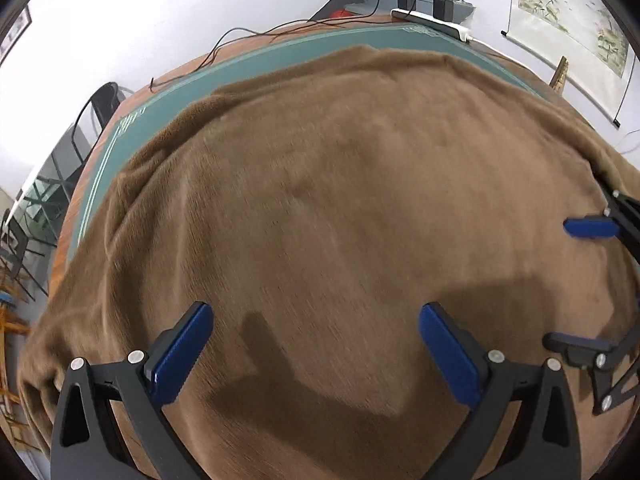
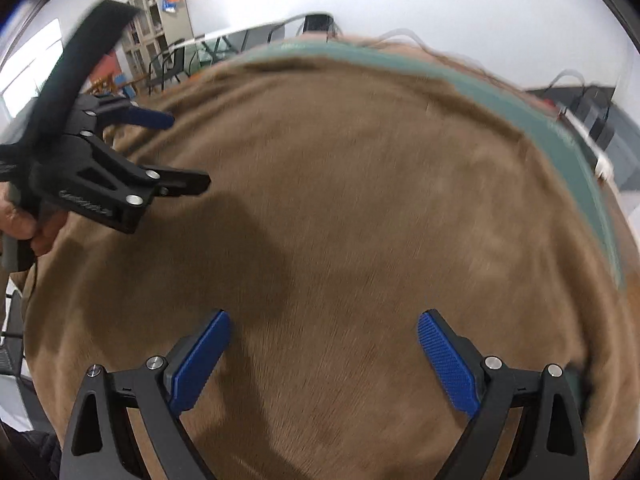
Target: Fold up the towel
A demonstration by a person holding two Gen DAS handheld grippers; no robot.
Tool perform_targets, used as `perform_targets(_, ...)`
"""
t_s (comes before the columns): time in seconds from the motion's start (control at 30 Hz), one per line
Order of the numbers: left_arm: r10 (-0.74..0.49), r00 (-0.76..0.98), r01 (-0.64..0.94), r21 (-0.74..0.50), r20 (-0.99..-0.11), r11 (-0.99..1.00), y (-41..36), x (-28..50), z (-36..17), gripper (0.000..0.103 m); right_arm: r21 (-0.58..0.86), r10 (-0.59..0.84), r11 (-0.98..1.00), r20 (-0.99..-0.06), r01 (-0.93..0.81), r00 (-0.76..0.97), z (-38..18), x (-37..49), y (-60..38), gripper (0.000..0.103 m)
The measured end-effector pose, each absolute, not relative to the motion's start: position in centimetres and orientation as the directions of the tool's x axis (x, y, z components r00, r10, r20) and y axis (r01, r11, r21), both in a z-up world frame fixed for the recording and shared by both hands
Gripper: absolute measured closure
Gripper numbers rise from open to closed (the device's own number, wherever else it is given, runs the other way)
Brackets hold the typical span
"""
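Across the desk (image 1: 100, 128) and its green mat (image 1: 280, 50), the brown towel (image 1: 340, 200) lies spread nearly flat, covering most of the surface. Both tools hover above it, empty, jaws spread wide: the left hand-held gripper (image 1: 316, 344) and the right hand-held gripper (image 2: 324, 352). Each should probably take a near corner, pinching only one layer, then lift evenly so the edges meet.
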State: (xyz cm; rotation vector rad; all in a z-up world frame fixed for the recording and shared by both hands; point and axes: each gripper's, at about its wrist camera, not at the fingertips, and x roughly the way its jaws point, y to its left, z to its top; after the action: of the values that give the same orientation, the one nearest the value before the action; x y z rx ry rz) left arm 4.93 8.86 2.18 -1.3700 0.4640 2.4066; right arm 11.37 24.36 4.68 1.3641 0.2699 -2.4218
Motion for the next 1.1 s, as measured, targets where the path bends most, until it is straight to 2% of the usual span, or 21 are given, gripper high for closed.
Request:
perform_targets(0.13, 0.126, -0.489, -0.406, 0.097, -0.863, -0.909, 8.5, 5.6, 1.1, 0.0, -0.027, -0.193, -0.923, -0.83, 0.383, -0.523, 4.3, 12.3, 24.4, 0.001)
perform_targets(0.27, 0.2, -0.473, -0.356, -0.021, -0.858, -0.934, 6.9, 5.3, 0.5, 0.0, -0.032, -0.195, -0.922, -0.822, 0.386, -0.535, 4.2, 12.5, 24.8, 0.001)
perform_targets(0.37, 0.204, -0.525, -0.351, -0.008, -0.826, -0.936, 6.9, 6.1, 0.4, 0.0, -0.034, -0.193, -0.923, -0.82, 0.383, -0.538, 4.0, 12.4, 24.5, 0.001)
perform_targets(0.57, 0.205, -0.535, -0.343, -0.011, -0.82, -0.939, 7.1, 6.4, 0.5, 0.0, -0.031, -0.194, -0.926, -0.816, 0.376, -0.545, 4.0, 12.5, 24.3, 0.001)
perform_targets(0.67, 0.208, -0.536, -0.342, -0.014, -0.818, -0.939, 6.7, 6.4, 0.5, 0.0, -0.019, -0.189, -0.946, -0.78, 0.324, -0.597, 4.9, 13.7, 25.2, 0.001)
perform_targets(0.8, 0.209, -0.536, -0.344, -0.015, -0.818, -0.939, 6.5, 6.6, 0.5, 0.0, 0.161, -0.329, -0.94, -0.651, 0.3, -0.684, 7.9, 18.5, 29.3, 0.001)
perform_targets(0.9, 0.21, -0.536, -0.343, -0.016, -0.818, -0.939, 6.6, 6.6, 0.5, 0.0, 0.313, -0.366, -0.923, -0.531, 0.224, -0.764, 9.5, 23.8, 35.0, 0.001)
perform_targets(1.1, 0.209, -0.537, -0.343, -0.015, -0.817, -0.939, 6.7, 6.7, 0.5, 0.0, 0.587, -0.234, -0.809, -0.376, -0.035, -0.896, 9.6, 33.9, 47.1, 0.001)
